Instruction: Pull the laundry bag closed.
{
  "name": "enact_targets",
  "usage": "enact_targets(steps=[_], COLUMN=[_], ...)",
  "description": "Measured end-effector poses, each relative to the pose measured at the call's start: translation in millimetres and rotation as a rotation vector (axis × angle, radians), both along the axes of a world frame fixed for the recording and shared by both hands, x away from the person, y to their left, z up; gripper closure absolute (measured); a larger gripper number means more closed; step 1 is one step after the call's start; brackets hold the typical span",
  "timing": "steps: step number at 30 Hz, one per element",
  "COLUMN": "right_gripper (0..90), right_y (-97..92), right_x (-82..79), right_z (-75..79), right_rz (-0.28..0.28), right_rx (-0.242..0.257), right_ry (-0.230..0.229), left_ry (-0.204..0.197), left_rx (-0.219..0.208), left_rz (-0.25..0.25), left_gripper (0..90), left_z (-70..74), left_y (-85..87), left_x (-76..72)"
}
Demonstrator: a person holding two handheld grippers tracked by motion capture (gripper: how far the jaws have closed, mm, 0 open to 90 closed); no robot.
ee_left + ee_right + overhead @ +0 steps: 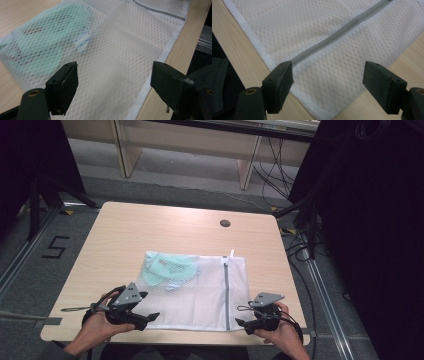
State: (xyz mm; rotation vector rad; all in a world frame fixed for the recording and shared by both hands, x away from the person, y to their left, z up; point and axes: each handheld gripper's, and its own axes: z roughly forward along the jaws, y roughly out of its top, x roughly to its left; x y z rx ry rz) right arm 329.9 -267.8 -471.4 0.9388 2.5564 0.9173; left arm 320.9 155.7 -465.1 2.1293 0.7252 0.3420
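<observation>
The white mesh bag (200, 290) lies flat at the frame's lower middle, mint garment (162, 268) inside, zip (226, 292) seemingly closed, with left gripper (145, 319) and right gripper (245, 323) both spread, holding nothing

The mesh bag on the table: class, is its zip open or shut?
Shut along what shows: the grey zip runs as one closed line across the mesh bag, and the green cloth lies inside. Its far end is too small to tell.
</observation>
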Motion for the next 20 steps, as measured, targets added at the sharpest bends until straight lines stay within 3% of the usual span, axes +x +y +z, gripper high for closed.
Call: enact_targets(steps=[1,2,4,5,7,8,10,11,12,13,14,16,20], right_gripper=[25.2,25.1,25.0,25.0,25.0,25.0,25.0,25.0,25.0,25.0,25.0,25.0,24.9], right_y=[-1.9,-2.0,-5.2,-4.4,-7.0,-5.8,-5.8,-7.0,-5.5,-6.6,-7.2,-6.4,-7.6], right_x=[-1.8,-3.3,-6.1,-8.4,-10.8,-11.7,-12.4,-9.9,-13.1,-11.5,-11.9,-11.5,-11.1], right_z=[1.2,-1.5,0.3,-2.5,-0.1,-3.3,-2.6,-2.8,-2.5,-2.3,-0.1,-2.5,-0.2], right_rz=[0.001,-0.005,0.011,-0.006,0.007,-0.011,-0.014,0.015,-0.017,-0.005,0.001,-0.006,-0.002], right_rx=[-0.011,-0.001,-0.016,0.009,-0.023,-0.005,-0.009,-0.021,-0.011,-0.016,-0.024,-0.013,-0.026], right_ry=[0.019,-0.003,0.005,-0.010,0.014,-0.010,0.011,-0.020,0.015,-0.001,0.023,0.002,0.021], left_ry=[-0.014,-0.002,-0.015,-0.014,-0.007,0.002,-0.006,-0.016,0.004,0.000,-0.004,-0.004,0.005], left_rx=[0.010,0.004,0.012,0.014,0.018,0.009,0.018,0.026,0.002,0.007,0.017,0.013,0.002], left_rz=[-0.014,-0.001,-0.019,-0.018,-0.010,-0.006,-0.015,-0.013,0.003,0.008,0.006,0.015,0.015], left_gripper=[21.7,21.7,21.7,21.7,21.7,21.8,21.8,21.8,21.8,21.8,21.8,21.8,21.8], left_z=[0.5,0.4,0.5,0.5,-0.6,-1.9,-1.4,-0.8,-1.8,-1.4,-0.8,-1.0,-1.6], left_y=[1.3,1.5,3.0,3.2,2.2,0.9,1.4,2.4,1.6,2.5,3.5,4.0,3.2], left_x=[0.2,-1.9,-1.9,-2.2,-2.4,-2.5,-1.5,-0.4,-1.6,-1.6,-1.2,-0.6,-0.9])
